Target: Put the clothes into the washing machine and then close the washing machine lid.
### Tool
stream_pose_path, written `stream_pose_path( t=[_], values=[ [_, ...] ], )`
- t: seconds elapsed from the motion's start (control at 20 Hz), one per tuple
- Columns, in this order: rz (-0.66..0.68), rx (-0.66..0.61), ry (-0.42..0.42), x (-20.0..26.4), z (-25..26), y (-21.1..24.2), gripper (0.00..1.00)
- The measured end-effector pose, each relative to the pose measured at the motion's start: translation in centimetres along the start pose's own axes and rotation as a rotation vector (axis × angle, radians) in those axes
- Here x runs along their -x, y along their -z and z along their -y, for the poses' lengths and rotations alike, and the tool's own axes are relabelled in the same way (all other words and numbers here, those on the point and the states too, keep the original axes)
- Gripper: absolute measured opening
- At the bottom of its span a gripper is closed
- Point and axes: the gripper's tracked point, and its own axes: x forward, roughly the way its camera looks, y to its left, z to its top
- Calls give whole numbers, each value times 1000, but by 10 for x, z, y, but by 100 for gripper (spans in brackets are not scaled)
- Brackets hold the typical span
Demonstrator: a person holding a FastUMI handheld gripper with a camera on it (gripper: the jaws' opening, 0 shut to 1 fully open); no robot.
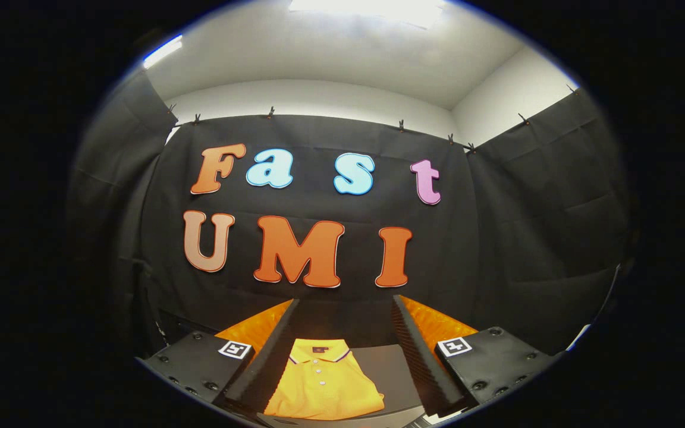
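Jaws of the gripper [345, 356] stand wide open and hold nothing, at the bottom centre of the frame. Between them, a little lower, a folded yellow polo shirt [321, 383] lies flat on the grey counter [387, 368], collar toward the black wall cloth [497, 238].

Black cloth [330, 238] hangs as the booth's back wall, clipped along its top edge by small clips [271, 112], with more black cloth panels [550, 238] angling in on both sides. Above the cloth rises a plain white wall [319, 98] meeting a white ceiling [330, 47]. A bright ceiling light [372, 9] glows overhead, and a second strip light [162, 50] shines off to one side.
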Motion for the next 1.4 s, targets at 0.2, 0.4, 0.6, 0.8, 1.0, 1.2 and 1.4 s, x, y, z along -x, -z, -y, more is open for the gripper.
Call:
stream_pose_path(
  t=[0.2, 0.4, 0.6, 0.8, 1.0, 1.2, 1.4],
  values=[
    [3, 9, -12, -2, -6, -4, 98],
    [13, 25, -20, -4, -7, -9, 98],
    [-15, 49, -44, -23, -17, -4, 98],
    [-105, 58, -113, -55, -44, 20, 98],
    [-283, 89, -134, -88, -59, 86, 98],
    [-448, 85, -157, -101, -69, 153, 98],
    [-611, 87, -173, -98, -70, 213, 98]
  ],
)
